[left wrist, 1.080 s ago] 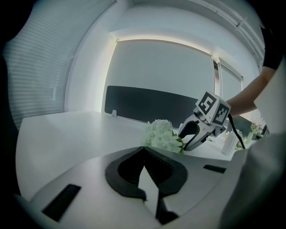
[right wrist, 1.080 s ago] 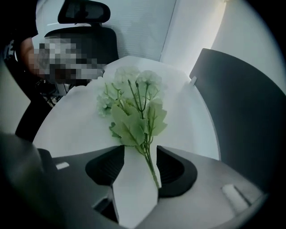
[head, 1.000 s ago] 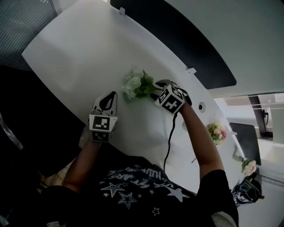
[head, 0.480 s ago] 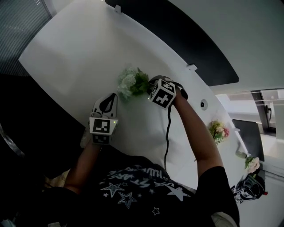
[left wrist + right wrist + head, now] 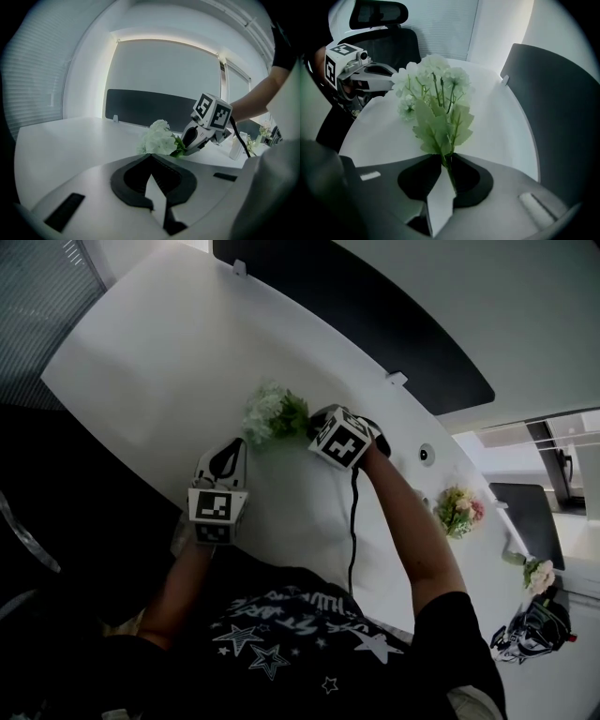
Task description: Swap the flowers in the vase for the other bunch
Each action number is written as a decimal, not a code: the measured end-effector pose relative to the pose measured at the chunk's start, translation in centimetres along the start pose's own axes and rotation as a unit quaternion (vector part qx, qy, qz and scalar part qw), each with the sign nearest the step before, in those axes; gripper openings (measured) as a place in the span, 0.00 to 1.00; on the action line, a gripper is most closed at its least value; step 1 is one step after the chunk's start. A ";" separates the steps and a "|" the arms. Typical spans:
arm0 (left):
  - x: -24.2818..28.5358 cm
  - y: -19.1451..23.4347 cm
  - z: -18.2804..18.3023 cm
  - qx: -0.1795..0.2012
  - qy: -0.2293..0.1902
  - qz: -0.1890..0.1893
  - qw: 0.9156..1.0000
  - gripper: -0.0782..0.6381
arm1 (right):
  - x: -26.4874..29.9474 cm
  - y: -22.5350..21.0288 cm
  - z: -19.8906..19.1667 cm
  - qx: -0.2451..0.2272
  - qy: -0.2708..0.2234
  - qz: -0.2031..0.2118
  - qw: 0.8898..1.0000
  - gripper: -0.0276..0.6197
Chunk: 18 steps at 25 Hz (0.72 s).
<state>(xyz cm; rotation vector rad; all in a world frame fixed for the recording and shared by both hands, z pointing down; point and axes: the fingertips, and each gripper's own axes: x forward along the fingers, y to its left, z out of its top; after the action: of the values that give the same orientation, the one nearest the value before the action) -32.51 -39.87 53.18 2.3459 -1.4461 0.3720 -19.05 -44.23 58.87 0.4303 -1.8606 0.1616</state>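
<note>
White flower bunch (image 5: pixel 272 413) was at mid-table (image 5: pixel 159 362) in head view w/ right gripper (image 5: pixel 317 430) at its stems, left gripper (image 5: pixel 228 458) apart nearby; left gripper view: jaws pressed together, empty; right gripper view: jaws had just been closing, pinching the stems.

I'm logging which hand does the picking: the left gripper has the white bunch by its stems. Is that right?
Not the left. The right gripper has the white bunch by its stems. Its jaws have just been closing on them, as the right gripper view shows. The left gripper is shut with nothing in it.
</note>
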 end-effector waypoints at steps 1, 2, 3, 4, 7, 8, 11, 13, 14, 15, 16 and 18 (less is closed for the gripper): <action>-0.1 0.0 0.1 0.001 -0.001 0.000 1.000 0.12 | -0.3 0.1 0.0 0.009 -0.007 -0.002 1.000 0.15; -0.3 -0.1 0.3 0.003 -0.003 0.000 1.000 0.12 | -0.7 0.2 0.0 0.021 -0.016 -0.005 1.000 0.14; -0.4 -0.2 0.4 0.004 -0.004 0.000 1.000 0.12 | -1.0 0.3 0.1 0.033 -0.027 -0.010 0.999 0.14; -0.6 -0.3 0.5 0.006 -0.006 0.000 1.000 0.12 | -1.3 0.3 0.1 0.044 -0.041 -0.015 0.998 0.14; -1.1 -1.1 0.8 0.015 -0.009 -0.003 1.000 0.12 | -2.5 0.1 0.0 0.073 -0.079 -0.032 0.994 0.14; -1.3 -1.4 0.9 0.019 -0.011 -0.005 1.000 0.12 | -3.3 0.3 0.0 0.087 -0.088 -0.037 0.992 0.14; -1.8 -2.7 1.3 0.031 -0.016 -0.014 0.999 0.12 | -5.8 0.3 0.3 0.118 -0.133 -0.061 0.982 0.14; -2.0 -3.4 1.2 0.035 -0.020 -0.015 0.999 0.12 | -7.7 0.3 0.6 0.139 -0.171 -0.074 0.973 0.14; -2.1 -3.7 1.2 0.036 -0.022 -0.014 0.999 0.12 | -8.8 0.4 0.9 0.148 -0.192 -0.079 0.967 0.14; -2.2 -4.1 1.2 0.039 -0.024 -0.013 0.999 0.12 | -10.0 0.5 1.1 0.156 -0.214 -0.084 0.961 0.14; -2.4 -4.6 1.4 0.044 -0.027 -0.014 0.999 0.12 | -11.1 0.6 1.2 0.161 -0.234 -0.088 0.955 0.14; -2.8 -6.0 2.0 0.056 -0.035 -0.023 0.998 0.12 | -13.3 1.0 1.1 0.169 -0.270 -0.097 0.943 0.14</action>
<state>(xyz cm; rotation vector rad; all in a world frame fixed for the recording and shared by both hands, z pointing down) -28.27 -36.00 49.24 2.4991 -1.4355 0.3710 -16.76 -40.83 46.14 0.9696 -2.3182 0.2495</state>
